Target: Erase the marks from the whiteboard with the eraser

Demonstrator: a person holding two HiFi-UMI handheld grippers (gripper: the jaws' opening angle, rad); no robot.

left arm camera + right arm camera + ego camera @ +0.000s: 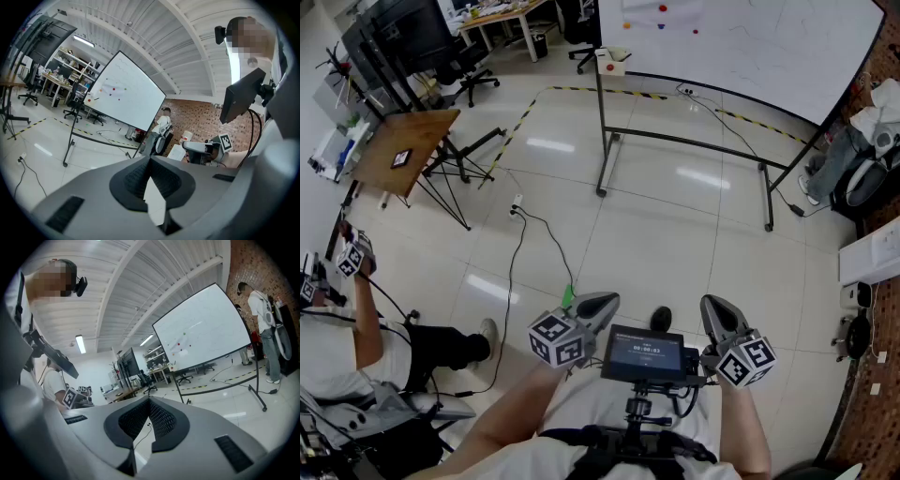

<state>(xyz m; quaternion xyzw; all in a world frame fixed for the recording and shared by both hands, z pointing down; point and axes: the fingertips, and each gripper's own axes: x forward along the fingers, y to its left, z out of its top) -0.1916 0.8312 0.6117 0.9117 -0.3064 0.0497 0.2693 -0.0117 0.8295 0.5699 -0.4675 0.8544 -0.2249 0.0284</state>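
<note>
standing well back from the job, i judge the task has not begun: the approach is the step in hand. the glossy pale tiled floor (675,234) lies wide between me and the big white whiteboard on its black metal stand (750,47), well apart from both hands. my left claw (598,305) and right claw (719,314) are low at my waist, each clenched tip to tip on nothing. faint pen lines and small red and orange dots (662,9) show on the board. a small pale boxy thing (609,62) at its lower left corner may be the eraser; i cannot tell. next i'd walk up, release one claw and take it.
</note>
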